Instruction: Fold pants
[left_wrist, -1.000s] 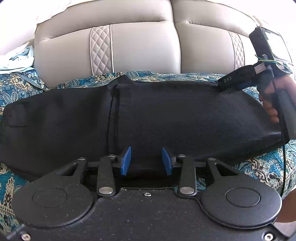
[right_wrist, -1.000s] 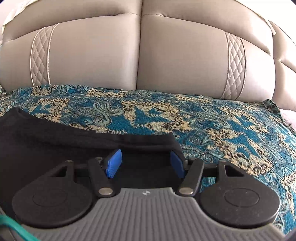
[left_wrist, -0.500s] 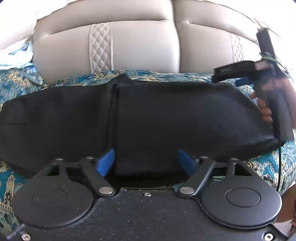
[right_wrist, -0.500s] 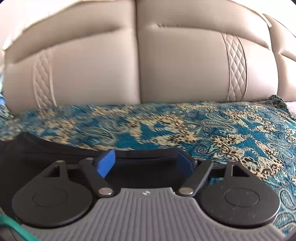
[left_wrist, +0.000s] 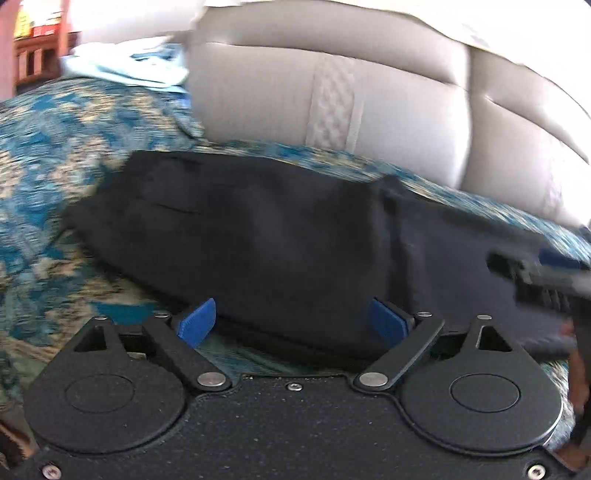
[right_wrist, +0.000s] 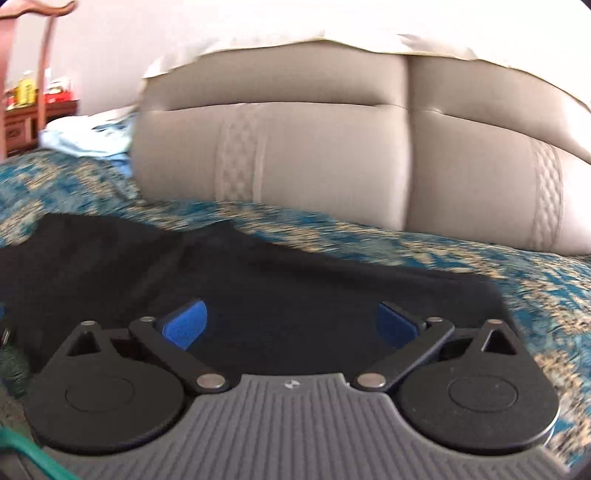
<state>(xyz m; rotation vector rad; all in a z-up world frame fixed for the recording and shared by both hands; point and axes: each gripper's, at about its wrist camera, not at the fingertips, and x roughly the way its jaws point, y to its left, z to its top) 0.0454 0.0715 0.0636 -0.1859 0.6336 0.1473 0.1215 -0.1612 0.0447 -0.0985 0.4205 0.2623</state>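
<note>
Black fabric pants (left_wrist: 280, 236) lie flat on teal paisley bedspread (left_wrist: 55, 155), long axis left-right. Left tool (left_wrist: 293, 321) wide open, empty, at near edge. Right tool (right_wrist: 291, 325) wide open, empty, over right end.

Home living room: beige sofa (right_wrist: 314, 155) ahead of gripper, paisley throw (right_wrist: 480, 266) over its seat, wooden shelf (right_wrist: 22, 122) with bottles far left.
</note>
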